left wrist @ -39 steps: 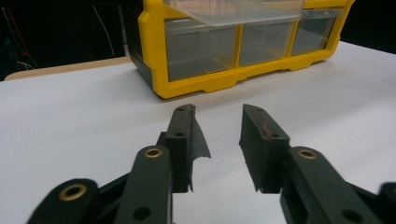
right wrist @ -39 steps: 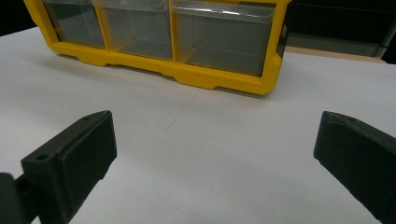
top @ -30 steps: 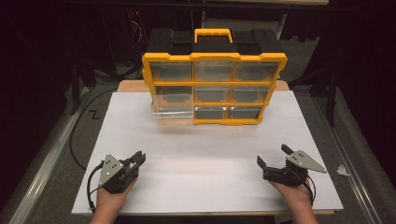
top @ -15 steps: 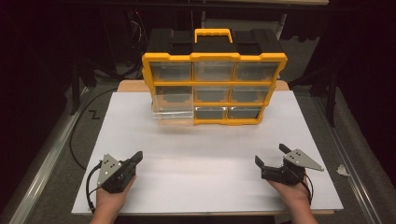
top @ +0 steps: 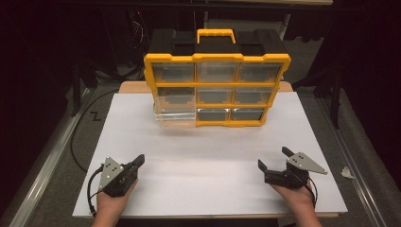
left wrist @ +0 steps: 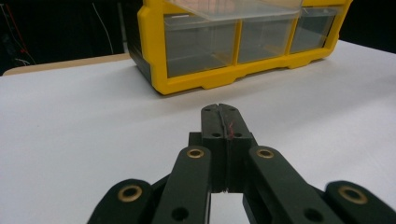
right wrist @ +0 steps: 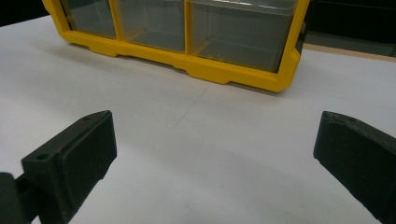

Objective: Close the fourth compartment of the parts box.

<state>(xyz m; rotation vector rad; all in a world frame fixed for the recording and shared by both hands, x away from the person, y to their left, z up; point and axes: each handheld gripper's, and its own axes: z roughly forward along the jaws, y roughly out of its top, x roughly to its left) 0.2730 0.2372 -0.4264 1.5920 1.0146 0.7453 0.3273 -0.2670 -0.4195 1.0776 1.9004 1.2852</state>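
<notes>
The left gripper (top: 137, 161) sits near the front left corner of the white board (top: 208, 156), and its two jaws are pressed tight together with nothing between them. In the left gripper view (left wrist: 223, 116) you can see the jaws meet in one thin line. The right gripper (top: 273, 158) sits near the front right corner, and its jaws are spread wide with nothing in them. In the right gripper view (right wrist: 215, 144) there is just bare board between the jaws.

A yellow box (top: 217, 85) with small see-through drawers stands at the back edge of the board, well apart from both grippers. Its bottom left drawer (top: 174, 117) is pulled out a bit. A black cable (top: 80, 127) curls on the floor by the left edge. A scrap of paper (top: 347, 172) lies on the floor by the right edge.
</notes>
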